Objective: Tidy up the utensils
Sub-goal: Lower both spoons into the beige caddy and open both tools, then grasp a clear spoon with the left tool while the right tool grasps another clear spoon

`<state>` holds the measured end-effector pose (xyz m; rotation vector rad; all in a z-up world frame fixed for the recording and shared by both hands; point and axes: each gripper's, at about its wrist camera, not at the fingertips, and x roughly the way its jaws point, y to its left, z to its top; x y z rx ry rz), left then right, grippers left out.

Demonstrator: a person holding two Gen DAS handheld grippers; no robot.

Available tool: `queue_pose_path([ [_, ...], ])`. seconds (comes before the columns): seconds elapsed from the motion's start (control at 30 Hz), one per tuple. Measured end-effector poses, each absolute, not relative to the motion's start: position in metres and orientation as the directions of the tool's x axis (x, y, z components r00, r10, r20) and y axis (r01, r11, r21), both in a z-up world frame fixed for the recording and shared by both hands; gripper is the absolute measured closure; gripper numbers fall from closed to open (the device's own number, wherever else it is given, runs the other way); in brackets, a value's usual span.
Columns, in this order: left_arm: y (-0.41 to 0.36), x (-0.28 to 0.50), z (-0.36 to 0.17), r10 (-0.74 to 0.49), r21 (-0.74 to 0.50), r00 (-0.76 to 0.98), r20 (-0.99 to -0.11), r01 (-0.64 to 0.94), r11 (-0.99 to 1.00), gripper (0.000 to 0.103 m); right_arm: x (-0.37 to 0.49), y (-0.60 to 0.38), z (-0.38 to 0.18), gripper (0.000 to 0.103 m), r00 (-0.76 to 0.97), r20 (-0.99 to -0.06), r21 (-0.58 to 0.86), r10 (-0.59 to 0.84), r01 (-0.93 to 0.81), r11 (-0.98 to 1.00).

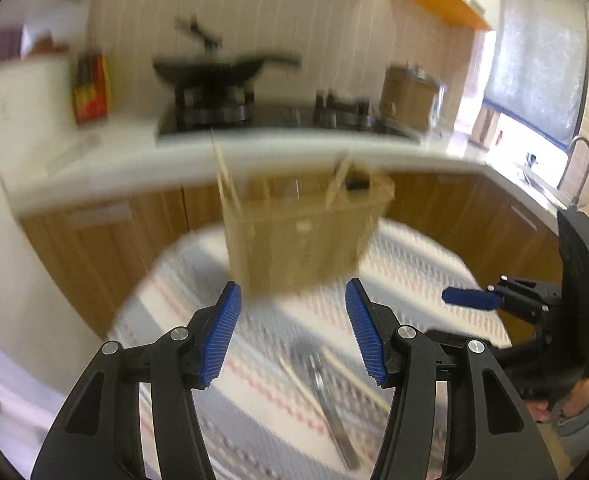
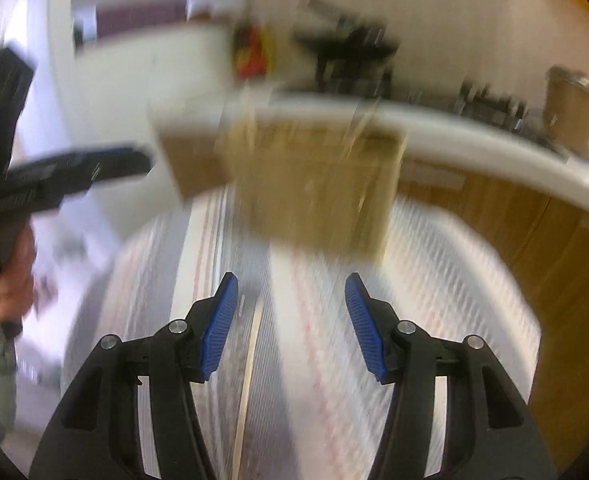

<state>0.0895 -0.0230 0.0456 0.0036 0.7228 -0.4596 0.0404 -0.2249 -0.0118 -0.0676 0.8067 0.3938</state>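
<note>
Now both wide-open tongs, left tongs (image 1: 290, 300) and right tongs (image 2: 290, 296), hover; the fork (image 1: 326, 396) lies lengthwise toward 6 o'clock under the left.

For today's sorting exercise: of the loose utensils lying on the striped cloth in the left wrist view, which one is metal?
The fork, grey and shiny, lying between two pale wooden chopsticks. It is the only metal piece there; the others are plain wood.
</note>
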Motion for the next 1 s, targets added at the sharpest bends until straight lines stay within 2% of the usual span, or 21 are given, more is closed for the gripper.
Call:
queue_pose_path([
  [0.1,-0.025,0.094,0.015,-0.404,-0.186,0.590,-0.699,0.396,0.899,0.050,0.022,-0.217,-0.036,0.052,0.520,-0.773,0.150,0.363,-0.406,0.901],
  [0.2,-0.027,0.098,-0.009,-0.384,-0.189,0.543,-0.747,0.380,0.905,0.050,0.005,-0.209,-0.053,0.057,0.437,-0.819,0.168,0.372,-0.437,0.884],
  [0.37,-0.029,0.098,-0.028,-0.373,-0.192,0.505,-0.778,0.375,0.907,0.050,-0.023,-0.186,-0.074,0.064,0.345,-0.875,0.123,0.339,-0.518,0.846],
  [0.7,-0.030,0.101,-0.037,-0.373,-0.198,0.493,-0.786,0.371,0.907,0.050,-0.031,-0.167,-0.094,0.064,0.312,-0.918,0.038,0.244,-0.542,0.839],
  [0.77,-0.029,0.104,-0.038,-0.370,-0.198,0.491,-0.789,0.367,0.909,0.052,-0.032,-0.165,-0.094,0.067,0.321,-0.921,0.011,0.220,-0.545,0.838],
  [0.8,-0.029,0.106,-0.038,-0.366,-0.196,0.490,-0.791,0.365,0.910,0.052,-0.033,-0.165,-0.095,0.073,0.332,-0.921,-0.012,0.205,-0.547,0.837],
  [1.0,-0.027,0.116,-0.036,-0.367,-0.208,0.485,-0.794,0.350,0.913,0.055,-0.028,-0.177,-0.082,0.073,0.364,-0.896,0.035,0.255,-0.513,0.858],
])
